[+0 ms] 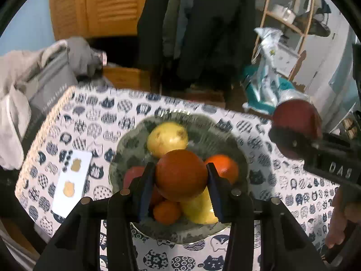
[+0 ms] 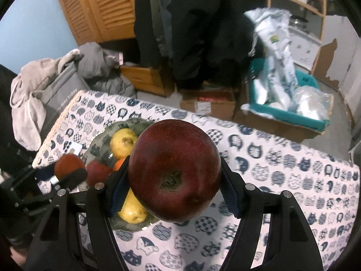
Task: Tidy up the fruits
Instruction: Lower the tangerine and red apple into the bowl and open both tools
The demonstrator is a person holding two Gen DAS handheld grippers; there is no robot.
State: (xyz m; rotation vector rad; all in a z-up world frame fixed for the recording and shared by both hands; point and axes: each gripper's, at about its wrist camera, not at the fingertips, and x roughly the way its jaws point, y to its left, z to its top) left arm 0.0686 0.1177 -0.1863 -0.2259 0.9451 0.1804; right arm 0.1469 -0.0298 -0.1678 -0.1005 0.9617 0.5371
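Observation:
My left gripper point(image 1: 180, 176) is shut on a dark orange fruit point(image 1: 181, 175) and holds it above a green glass bowl point(image 1: 242, 158). The bowl holds a yellow pear point(image 1: 167, 139), an orange point(image 1: 225, 166), a small orange point(image 1: 167, 212), a second yellow fruit point(image 1: 198, 210) and a red fruit point(image 1: 133, 174). My right gripper point(image 2: 174, 180) is shut on a large dark red apple point(image 2: 174, 169) and holds it above the table, right of the bowl point(image 2: 99, 142). It also shows in the left wrist view point(image 1: 293, 133). The left gripper with its fruit also shows in the right wrist view point(image 2: 68, 169).
The table wears a cat-print cloth point(image 1: 293, 192). A white phone point(image 1: 72, 178) lies left of the bowl. Behind the table stand a grey bag with clothes point(image 1: 45, 76), hanging dark coats point(image 1: 203, 22), cardboard boxes point(image 2: 209, 103) and a teal bin of plastic bags point(image 2: 288, 103).

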